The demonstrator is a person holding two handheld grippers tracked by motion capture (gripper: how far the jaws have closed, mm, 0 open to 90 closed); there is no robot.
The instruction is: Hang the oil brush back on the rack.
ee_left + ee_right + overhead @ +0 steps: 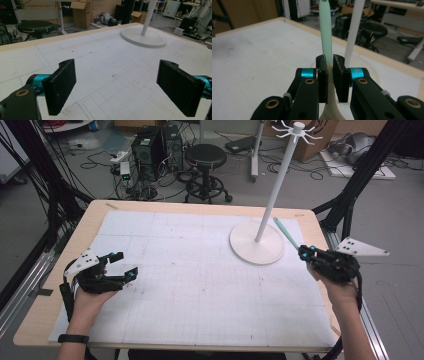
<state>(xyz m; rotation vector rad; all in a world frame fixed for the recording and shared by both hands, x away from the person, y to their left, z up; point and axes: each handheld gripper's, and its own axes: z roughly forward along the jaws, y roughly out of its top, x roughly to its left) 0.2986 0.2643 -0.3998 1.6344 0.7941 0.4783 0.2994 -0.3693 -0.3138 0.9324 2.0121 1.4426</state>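
Near the white stand (pixel 257 247), the right tongs (pixel 304 253) pinch a green spoon (pixel 285 233) up off the counter (pixel 190 285). Left tongs (pixel 124 265) are spread. A loose pinch might let it slip.

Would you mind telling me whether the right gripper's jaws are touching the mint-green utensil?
Touching. The right gripper view shows the right gripper with both jaws closed against the mint-green utensil, no gap on either side.

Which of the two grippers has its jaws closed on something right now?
The right gripper: its jaws pinch a pale green utensil handle. The left gripper has its jaws wide apart, nothing between them.
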